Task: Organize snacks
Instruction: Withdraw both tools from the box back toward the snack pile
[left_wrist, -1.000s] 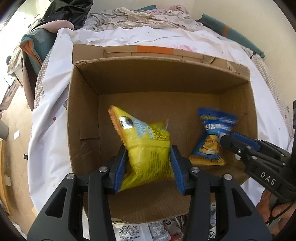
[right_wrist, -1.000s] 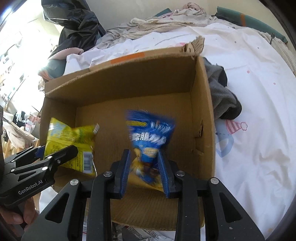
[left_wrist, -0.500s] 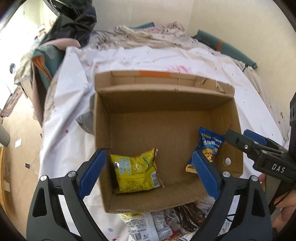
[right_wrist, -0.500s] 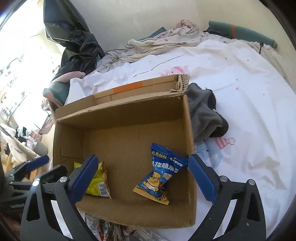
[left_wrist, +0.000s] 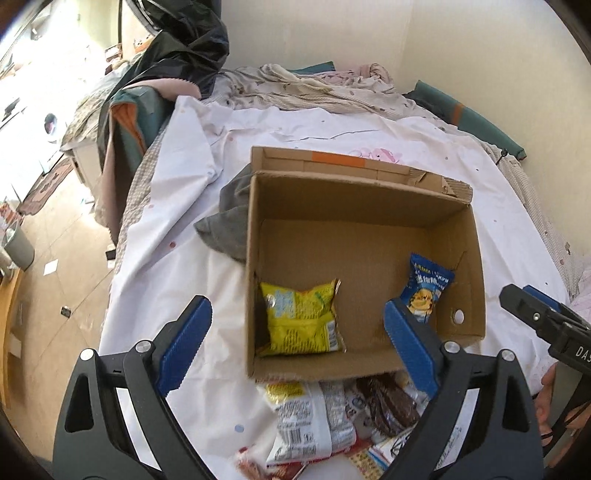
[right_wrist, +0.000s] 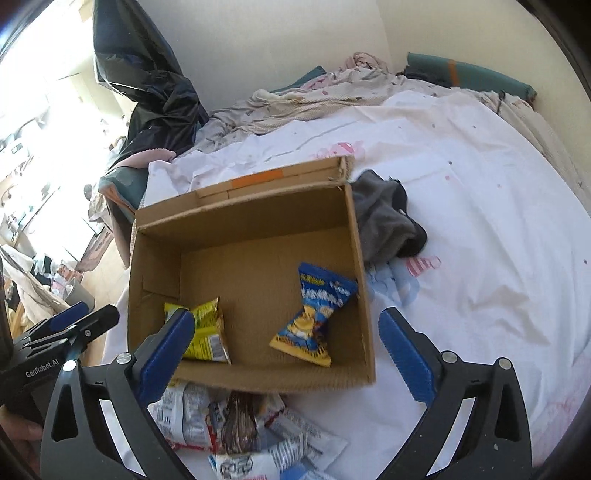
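Note:
An open cardboard box (left_wrist: 362, 199) (right_wrist: 243, 214) sits on a white bedsheet. Inside lie a yellow snack bag (left_wrist: 301, 319) (right_wrist: 207, 334) at the near left and a blue snack bag (left_wrist: 426, 290) (right_wrist: 314, 312) at the right. My left gripper (left_wrist: 299, 343) is open and empty, held above the box's near edge. My right gripper (right_wrist: 286, 354) is open and empty, also above the near edge. A pile of several loose snack packets (left_wrist: 325, 417) (right_wrist: 236, 424) lies on the sheet just in front of the box.
A grey cloth (left_wrist: 229, 221) (right_wrist: 388, 221) lies against the box's side. Rumpled bedding (left_wrist: 314, 88) and a black bag (left_wrist: 177, 48) lie at the far end. The bed's left edge drops to the floor (left_wrist: 55, 251). The wall stands behind.
Both grippers let go of their snack bags, which now lie in the box. Both jaws opened wide and both grippers pulled back and up from the box.

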